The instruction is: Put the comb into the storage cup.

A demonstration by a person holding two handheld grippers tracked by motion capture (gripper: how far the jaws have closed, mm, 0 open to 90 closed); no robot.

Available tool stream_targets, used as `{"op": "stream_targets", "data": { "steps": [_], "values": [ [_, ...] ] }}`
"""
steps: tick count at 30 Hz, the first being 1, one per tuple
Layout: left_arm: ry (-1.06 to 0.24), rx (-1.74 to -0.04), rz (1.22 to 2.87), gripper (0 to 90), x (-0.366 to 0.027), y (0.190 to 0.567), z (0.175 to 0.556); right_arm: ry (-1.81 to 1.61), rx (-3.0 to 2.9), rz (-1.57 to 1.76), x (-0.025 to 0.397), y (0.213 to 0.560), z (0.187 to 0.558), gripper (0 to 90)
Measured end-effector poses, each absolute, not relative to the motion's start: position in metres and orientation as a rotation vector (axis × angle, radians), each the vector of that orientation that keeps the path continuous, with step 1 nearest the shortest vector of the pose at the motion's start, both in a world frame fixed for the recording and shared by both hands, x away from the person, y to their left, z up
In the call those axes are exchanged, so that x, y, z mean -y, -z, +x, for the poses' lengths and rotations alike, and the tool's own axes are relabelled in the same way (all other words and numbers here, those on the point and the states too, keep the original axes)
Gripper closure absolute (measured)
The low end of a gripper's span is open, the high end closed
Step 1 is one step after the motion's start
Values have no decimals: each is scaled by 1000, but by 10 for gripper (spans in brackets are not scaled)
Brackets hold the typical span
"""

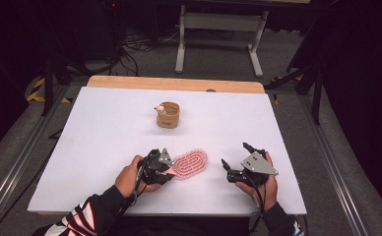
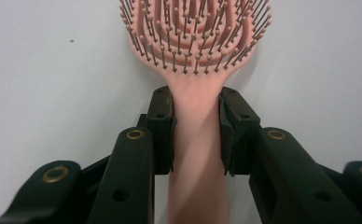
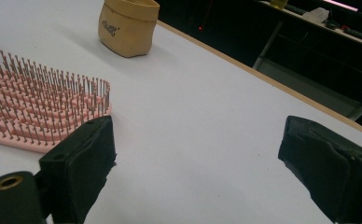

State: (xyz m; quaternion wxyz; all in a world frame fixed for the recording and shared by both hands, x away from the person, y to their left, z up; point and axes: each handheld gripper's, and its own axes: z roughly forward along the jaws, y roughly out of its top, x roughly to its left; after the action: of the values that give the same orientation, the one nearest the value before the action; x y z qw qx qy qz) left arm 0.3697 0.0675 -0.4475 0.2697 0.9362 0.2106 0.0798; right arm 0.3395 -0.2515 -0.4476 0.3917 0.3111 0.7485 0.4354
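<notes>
A pink hairbrush (image 1: 191, 163) lies bristles up on the white table (image 1: 105, 147), near its front edge. My left gripper (image 1: 165, 168) is shut on the brush's handle (image 2: 197, 130), with one black pad on each side of it. The brush head (image 2: 195, 32) reaches away from the jaws. My right gripper (image 1: 237, 162) stands open to the right of the brush, jaws wide apart with nothing between them. From the right gripper view the brush head (image 3: 34, 109) lies just left of the left jaw.
A small tan pouch (image 1: 168, 114) with a pale object in it stands upright at the table's middle, far side. It shows in the right gripper view as the tan pouch (image 3: 128, 25). A wooden strip (image 1: 174, 83) edges the table's far side.
</notes>
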Motion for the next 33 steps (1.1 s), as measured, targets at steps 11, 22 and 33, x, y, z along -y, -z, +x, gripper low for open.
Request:
{"op": "stream_targets", "data": {
  "steps": [11,22,33],
  "values": [
    [-339,-588,2441,697,-75,442,365,-1132,-1905,800,252,447,340,97],
    [-481,-579,2284,697,-83,431,358,-1337,-1944,857,242,432,345,55],
    [-546,-564,2164,697,-84,427,359,-1488,-1958,846,213,410,355,49]
  ]
}}
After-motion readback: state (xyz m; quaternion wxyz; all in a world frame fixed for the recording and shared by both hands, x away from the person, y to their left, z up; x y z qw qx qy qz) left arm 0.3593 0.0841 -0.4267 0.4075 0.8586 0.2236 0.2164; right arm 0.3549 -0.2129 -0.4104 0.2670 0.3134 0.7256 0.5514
